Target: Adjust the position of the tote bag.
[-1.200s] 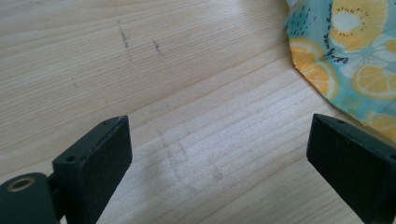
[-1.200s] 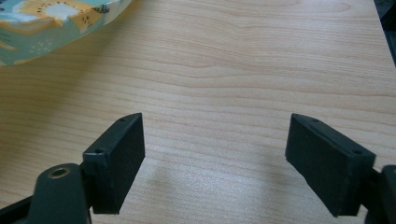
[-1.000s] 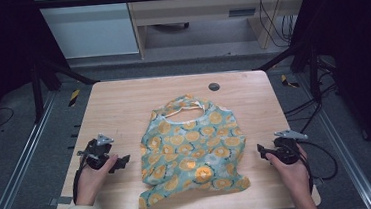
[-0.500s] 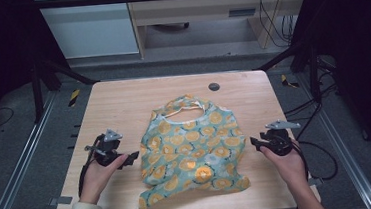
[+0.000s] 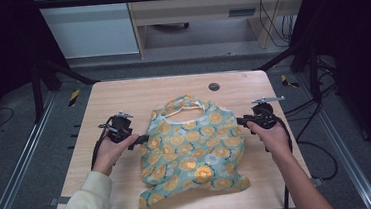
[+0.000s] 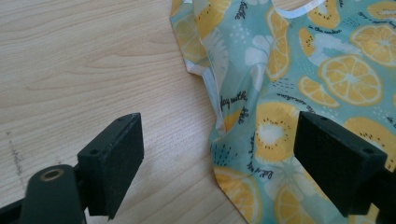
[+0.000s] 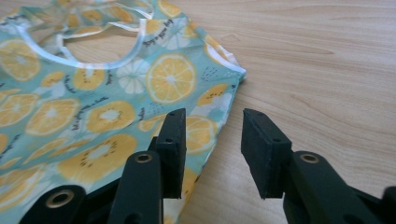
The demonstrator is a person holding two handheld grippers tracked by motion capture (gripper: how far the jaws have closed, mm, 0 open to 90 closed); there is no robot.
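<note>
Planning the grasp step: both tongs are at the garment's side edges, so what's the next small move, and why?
Probably lower both onto the cloth edges and close. The left tongs stand wide astride the citrus-print garment's edge; the right tongs, jaws just been closing, bracket the other side edge with a gap. Neither pinches fabric yet.

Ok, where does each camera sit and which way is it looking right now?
High view: above the person's side, looking forward and down on the table; both forearms, the left gripper and the right gripper flank the bib.
Left gripper view: rides the left gripper, looking down along wide-open jaws that straddle the bib's edge.
Right gripper view: rides the right gripper, looking over the bib's opposite edge; jaws have just been closing, nothing gripped.
Shared: both gripper views show the bib on the wood.
</note>
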